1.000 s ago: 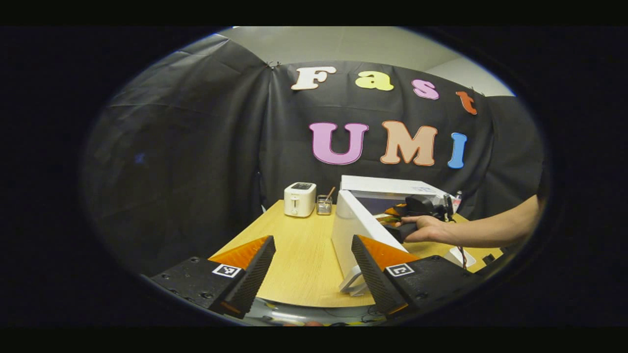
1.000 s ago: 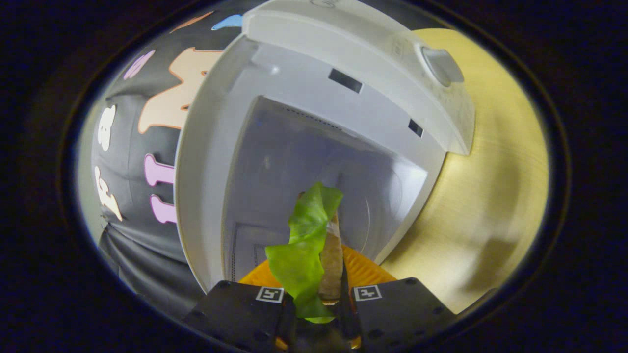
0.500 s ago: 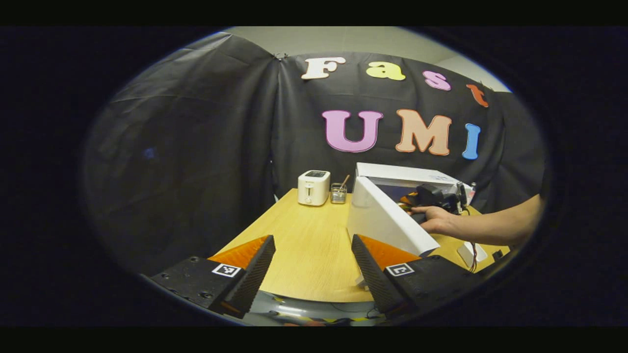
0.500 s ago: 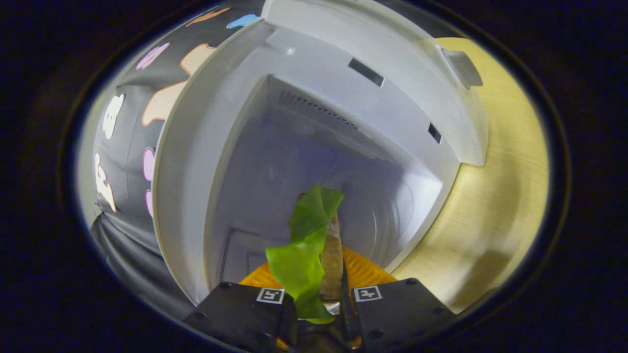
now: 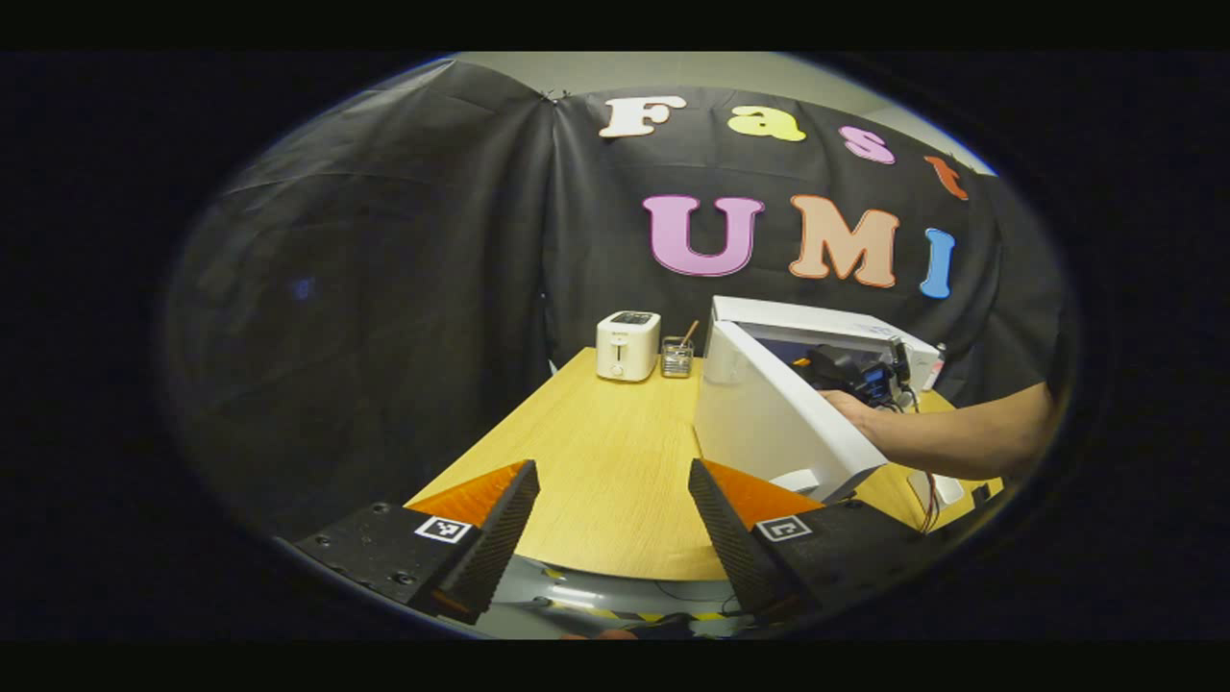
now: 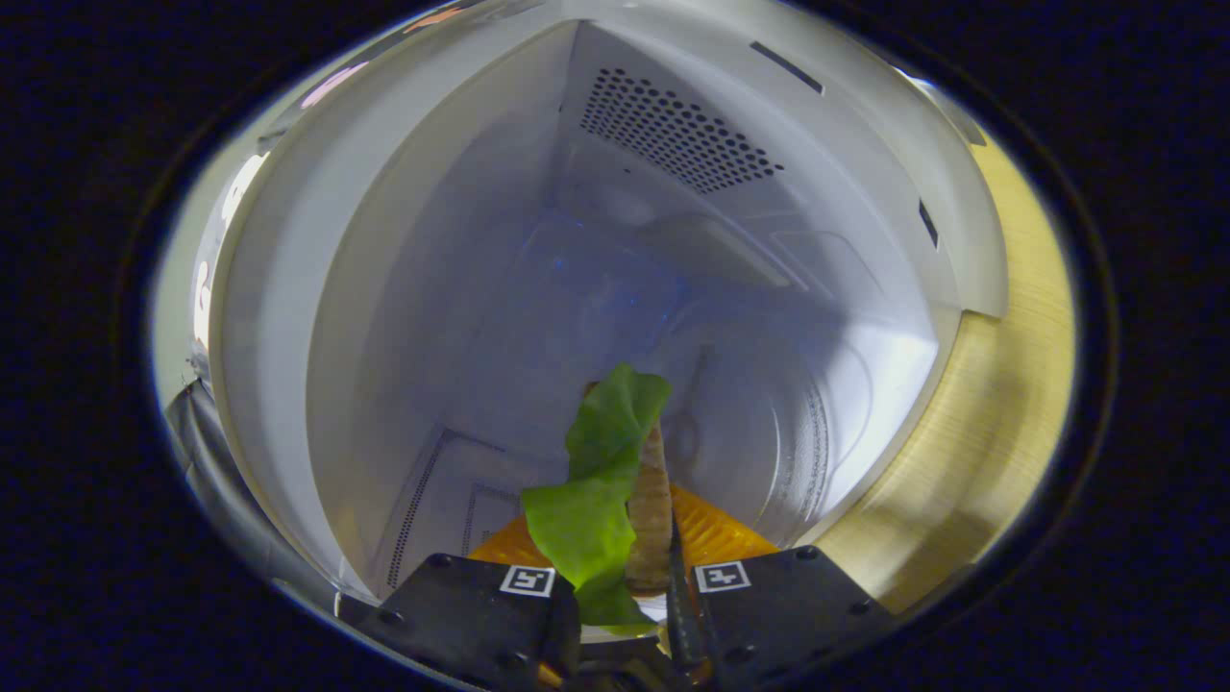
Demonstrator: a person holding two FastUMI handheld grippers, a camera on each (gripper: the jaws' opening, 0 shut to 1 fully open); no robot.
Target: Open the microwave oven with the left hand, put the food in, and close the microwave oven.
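The white microwave stands on the table's right side, its door swung open toward me. My left gripper hovers open over the table's near edge, left of the door, holding nothing. Farther off, a hand carries my right gripper into the oven's opening. In the right gripper view, the food, a sandwich with a green lettuce leaf, stands on edge between the fingers of my right gripper, which is shut on it. The food sits inside the microwave cavity, beside the glass turntable.
A white toaster and a small glass with a stick in it stand at the far end of the wooden table. A cable hangs below the forearm. The table runs along the oven's right side.
My right gripper has carried the food from in front of the opening into the cavity. My left gripper has drawn back from the open door.
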